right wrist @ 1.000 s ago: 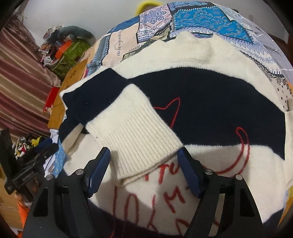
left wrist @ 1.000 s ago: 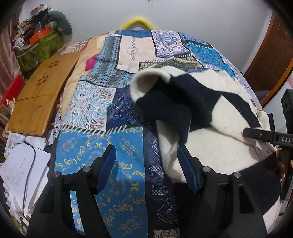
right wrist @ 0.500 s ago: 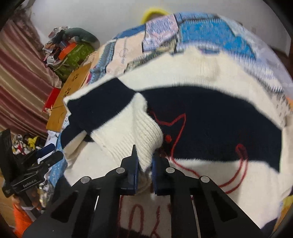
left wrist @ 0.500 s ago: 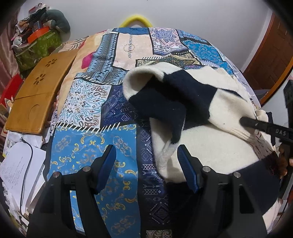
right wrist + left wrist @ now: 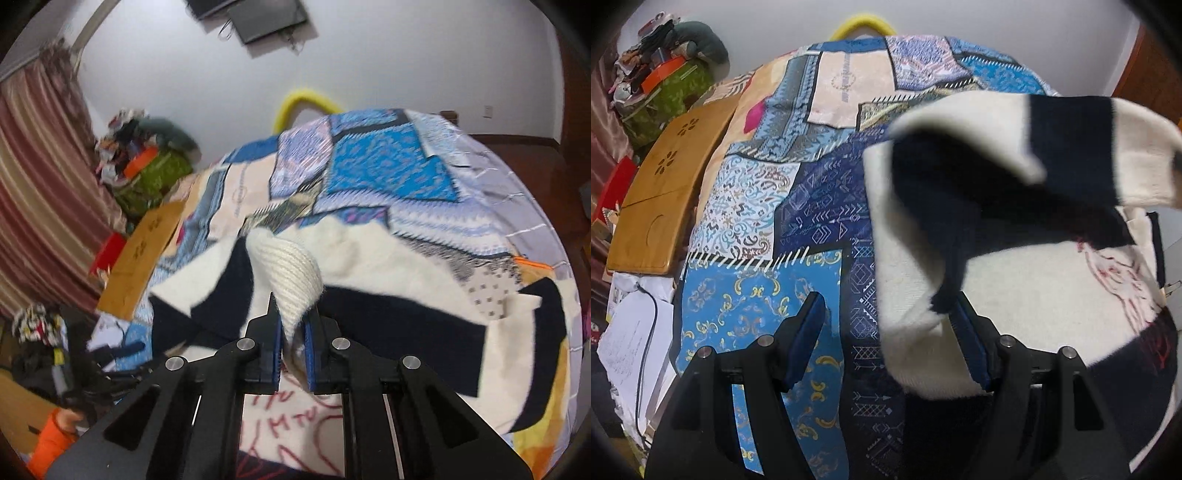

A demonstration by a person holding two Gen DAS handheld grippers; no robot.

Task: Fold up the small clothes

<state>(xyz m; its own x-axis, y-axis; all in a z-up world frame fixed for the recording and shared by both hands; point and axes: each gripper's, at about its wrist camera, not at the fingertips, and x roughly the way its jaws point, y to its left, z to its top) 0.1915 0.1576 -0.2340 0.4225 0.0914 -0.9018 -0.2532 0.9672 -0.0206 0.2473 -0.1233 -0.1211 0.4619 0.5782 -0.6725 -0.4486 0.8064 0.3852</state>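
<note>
Right wrist view shows the right gripper (image 5: 293, 345) pinching the ribbed cream cuff (image 5: 286, 271) of the striped sweater (image 5: 406, 317), so the sleeve hangs lifted above the body, probably to fold it inward. The sweater lies on the patchwork bed cover (image 5: 757, 302), toward the right edge of the bed. The left gripper (image 5: 890, 341) is spread, over the sweater's left edge, holding nothing.

A home bedroom: patchwork-quilted bed (image 5: 820, 206), striped curtains (image 5: 40, 192), wall-mounted television (image 5: 255, 14).
</note>
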